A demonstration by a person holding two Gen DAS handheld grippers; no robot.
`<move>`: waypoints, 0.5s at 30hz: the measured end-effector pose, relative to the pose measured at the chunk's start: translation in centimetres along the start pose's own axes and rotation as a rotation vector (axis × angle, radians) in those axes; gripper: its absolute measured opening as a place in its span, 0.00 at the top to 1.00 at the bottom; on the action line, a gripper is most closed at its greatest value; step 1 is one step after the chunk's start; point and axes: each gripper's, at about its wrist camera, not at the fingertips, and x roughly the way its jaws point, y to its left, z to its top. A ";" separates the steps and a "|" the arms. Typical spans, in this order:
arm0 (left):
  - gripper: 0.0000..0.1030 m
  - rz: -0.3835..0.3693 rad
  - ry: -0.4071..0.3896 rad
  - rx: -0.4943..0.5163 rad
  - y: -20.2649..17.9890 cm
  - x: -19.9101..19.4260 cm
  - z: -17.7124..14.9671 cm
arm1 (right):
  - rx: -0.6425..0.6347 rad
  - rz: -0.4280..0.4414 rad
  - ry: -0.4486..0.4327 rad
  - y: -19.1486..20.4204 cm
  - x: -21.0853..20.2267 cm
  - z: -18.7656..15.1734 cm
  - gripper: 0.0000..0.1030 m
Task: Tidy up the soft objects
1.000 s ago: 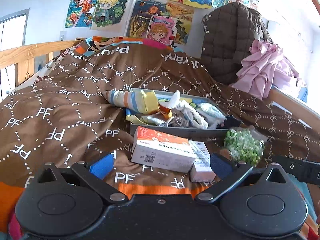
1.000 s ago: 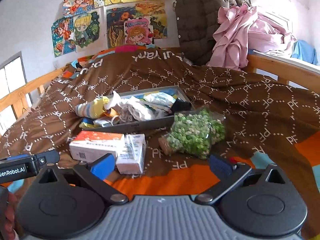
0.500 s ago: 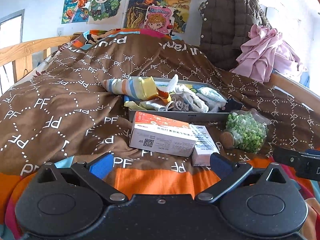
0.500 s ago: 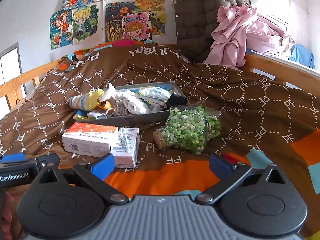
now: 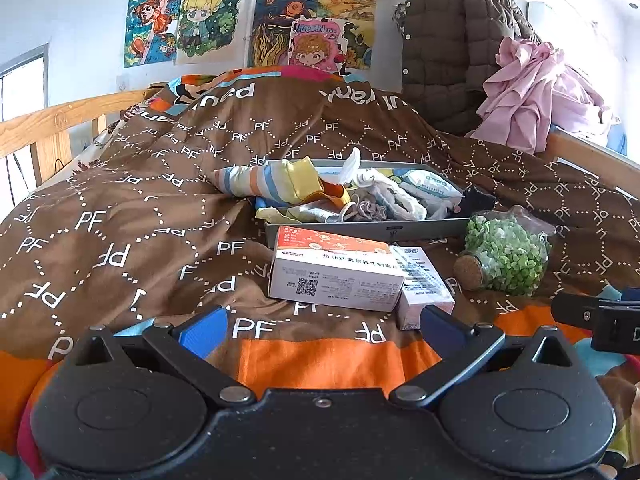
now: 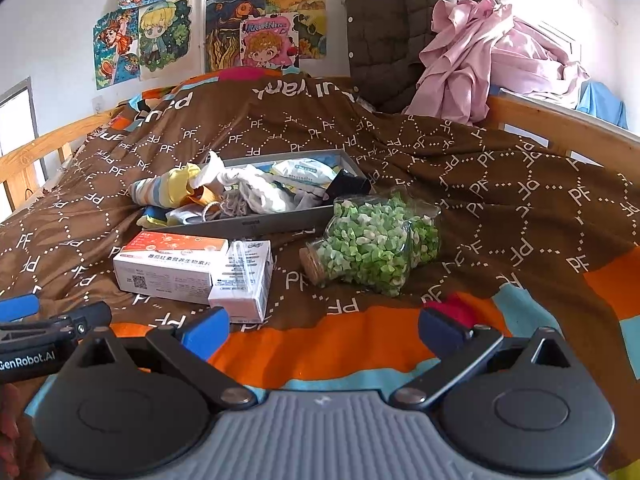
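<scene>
Brown patterned bedspread (image 5: 120, 208) covers a bed below wall drawings. Near centre, a grey tray (image 5: 400, 230) holds rolled socks (image 5: 272, 182) and other soft cloths. At its 6 o'clock lie two cartons (image 5: 340, 270); at 4 o'clock, a corked jar of green bits (image 6: 368, 246). Left gripper (image 5: 320, 326) and right gripper (image 6: 324, 330) hover low, jaws wide, empty.
</scene>
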 end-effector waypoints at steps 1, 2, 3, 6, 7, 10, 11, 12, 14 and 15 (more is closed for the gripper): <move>0.01 0.002 0.001 0.002 0.0 0.0 0.0 | 0.000 -0.001 0.000 0.0 0.0 0.0 0.00; 0.01 0.002 0.002 0.002 0.0 0.0 0.0 | -0.001 -0.001 0.000 0.0 0.1 0.0 0.00; 0.01 0.002 0.002 0.004 0.0 0.0 -0.1 | -0.001 -0.002 0.000 0.0 0.2 0.0 0.00; 0.01 0.005 0.002 0.004 0.0 0.1 -0.1 | -0.001 -0.002 0.003 0.0 0.2 0.0 0.00; 0.01 0.006 0.002 0.004 -0.1 0.0 -0.2 | -0.001 -0.003 0.004 -0.1 0.3 -0.1 0.00; 0.01 0.007 0.005 -0.003 0.0 0.1 -0.2 | -0.001 -0.002 0.007 -0.1 0.3 -0.1 0.00; 0.01 0.007 0.005 -0.008 0.0 0.1 -0.2 | -0.001 -0.003 0.007 -0.1 0.3 -0.1 0.00; 0.01 0.008 0.005 -0.013 0.0 0.1 -0.2 | -0.001 -0.002 0.007 -0.1 0.3 -0.1 0.00; 0.01 0.012 0.003 -0.023 0.1 0.0 -0.2 | -0.001 -0.001 0.009 -0.1 0.3 -0.2 0.00; 0.01 0.015 0.001 -0.026 0.1 -0.1 -0.2 | -0.001 0.000 0.010 -0.1 0.4 -0.2 0.00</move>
